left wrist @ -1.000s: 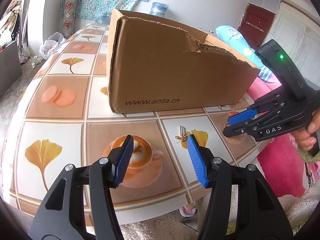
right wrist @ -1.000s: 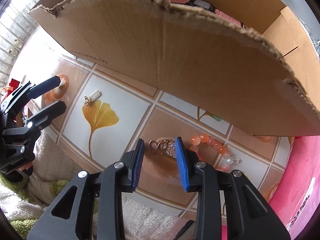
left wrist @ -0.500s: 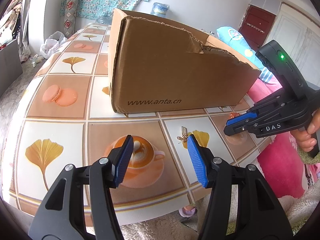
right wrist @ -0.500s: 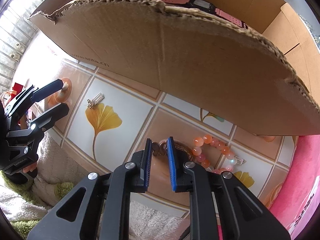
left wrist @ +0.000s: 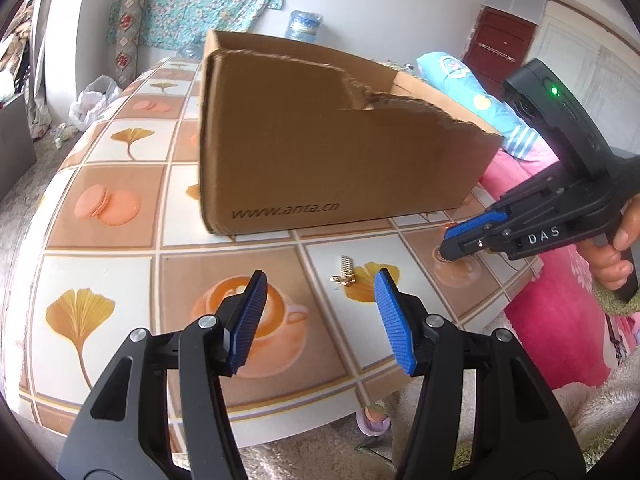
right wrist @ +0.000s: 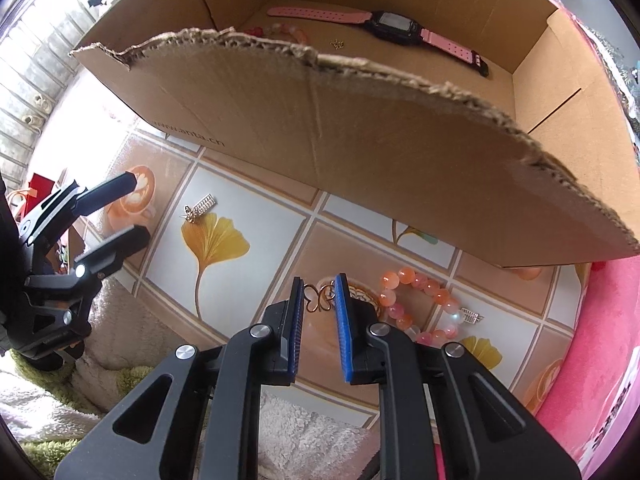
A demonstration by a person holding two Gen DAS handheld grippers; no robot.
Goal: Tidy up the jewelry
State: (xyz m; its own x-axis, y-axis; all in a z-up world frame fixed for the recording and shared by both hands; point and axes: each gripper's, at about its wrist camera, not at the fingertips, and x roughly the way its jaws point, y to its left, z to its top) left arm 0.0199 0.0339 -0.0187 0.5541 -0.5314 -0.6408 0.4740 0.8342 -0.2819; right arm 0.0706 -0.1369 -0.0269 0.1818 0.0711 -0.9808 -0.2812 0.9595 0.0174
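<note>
My right gripper (right wrist: 319, 285) points down at the tiled table (right wrist: 248, 200) and is shut on a small gold butterfly-shaped piece (right wrist: 320, 301); from the left wrist view its tips (left wrist: 446, 246) touch the tabletop. A peach bead bracelet (right wrist: 416, 304) with a silver charm (right wrist: 470, 315) lies just right of it. A gold and silver clip (left wrist: 346, 274) (right wrist: 200, 210) rests on a ginkgo-leaf tile, ahead of my left gripper (left wrist: 320, 278) (right wrist: 136, 208), which hovers open and empty. The torn cardboard box (left wrist: 340, 160) (right wrist: 360, 140) holds a pink-strapped watch (right wrist: 394, 26), a bead bracelet (right wrist: 288, 32) and a tiny gold piece (right wrist: 337, 43).
The table's rounded edge (left wrist: 280, 408) runs close below both grippers, over a fluffy rug (right wrist: 312, 432). Pink bedding (left wrist: 560, 340) lies at the right, where a hand (left wrist: 612, 256) holds the right gripper. A water bottle (left wrist: 304, 24) stands behind the box.
The right gripper's jaws narrowed from wide apart to closed on the gold butterfly piece, and its tips came down to the tabletop. The left gripper stayed still and open.
</note>
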